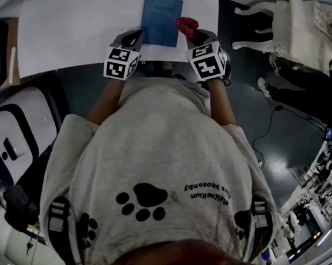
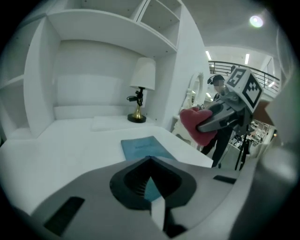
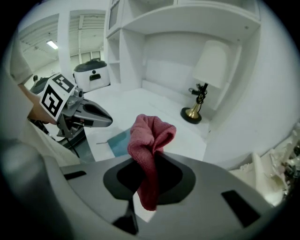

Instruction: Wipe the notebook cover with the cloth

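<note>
At the 7 o'clock corner of the notebook, the left gripper (image 1: 138, 38) is seen with its jaws brought together and nothing between them. Whether its tip rests on the cover cannot be told.

The thin blue rectangular notebook (image 1: 161, 21) lies flat and closed on the white tabletop (image 1: 77, 23), at 12 o'clock from the person and near the tabletop's front edge.

At the notebook's 3 o'clock edge, a crumpled red knitted cloth (image 1: 187, 25) is clamped in the right gripper (image 1: 192, 36), with a fold standing above the jaws and a tail hanging below. In the left gripper view the cloth (image 2: 194, 124) is shown raised, apart from the cover.

The cloth is thus picked up and brought beside the notebook. The wiping itself is judged not yet under way, so the whole cover remains to be wiped.
</note>
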A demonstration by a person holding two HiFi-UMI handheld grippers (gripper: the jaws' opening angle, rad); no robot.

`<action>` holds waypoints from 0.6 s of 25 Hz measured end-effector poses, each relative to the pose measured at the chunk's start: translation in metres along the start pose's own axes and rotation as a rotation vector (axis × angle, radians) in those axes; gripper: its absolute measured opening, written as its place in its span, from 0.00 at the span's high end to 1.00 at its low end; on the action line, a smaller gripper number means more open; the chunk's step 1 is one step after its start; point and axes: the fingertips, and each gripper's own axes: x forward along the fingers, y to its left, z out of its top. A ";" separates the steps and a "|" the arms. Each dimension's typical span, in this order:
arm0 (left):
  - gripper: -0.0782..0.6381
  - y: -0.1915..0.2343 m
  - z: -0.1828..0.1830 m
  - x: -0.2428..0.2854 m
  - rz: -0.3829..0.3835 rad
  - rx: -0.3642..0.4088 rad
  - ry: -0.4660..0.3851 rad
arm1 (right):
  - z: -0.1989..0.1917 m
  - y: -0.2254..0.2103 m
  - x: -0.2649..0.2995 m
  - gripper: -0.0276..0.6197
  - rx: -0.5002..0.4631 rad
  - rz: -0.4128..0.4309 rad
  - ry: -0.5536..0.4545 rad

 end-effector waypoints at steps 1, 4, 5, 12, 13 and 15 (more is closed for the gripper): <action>0.87 0.000 0.014 -0.003 0.007 0.015 -0.031 | 0.012 -0.005 -0.007 0.86 0.007 -0.027 -0.047; 0.87 -0.004 0.058 -0.014 0.029 0.082 -0.127 | 0.043 -0.017 -0.028 0.86 0.004 -0.113 -0.179; 0.87 -0.007 0.073 -0.019 0.034 0.102 -0.162 | 0.052 -0.021 -0.036 0.86 0.002 -0.143 -0.220; 0.87 -0.030 0.163 -0.060 0.067 0.187 -0.392 | 0.106 -0.041 -0.101 0.86 0.017 -0.338 -0.513; 0.87 -0.034 0.173 -0.065 0.073 0.188 -0.424 | 0.111 -0.043 -0.110 0.86 0.032 -0.353 -0.556; 0.87 -0.041 0.191 -0.077 0.091 0.188 -0.489 | 0.119 -0.046 -0.127 0.86 0.080 -0.363 -0.642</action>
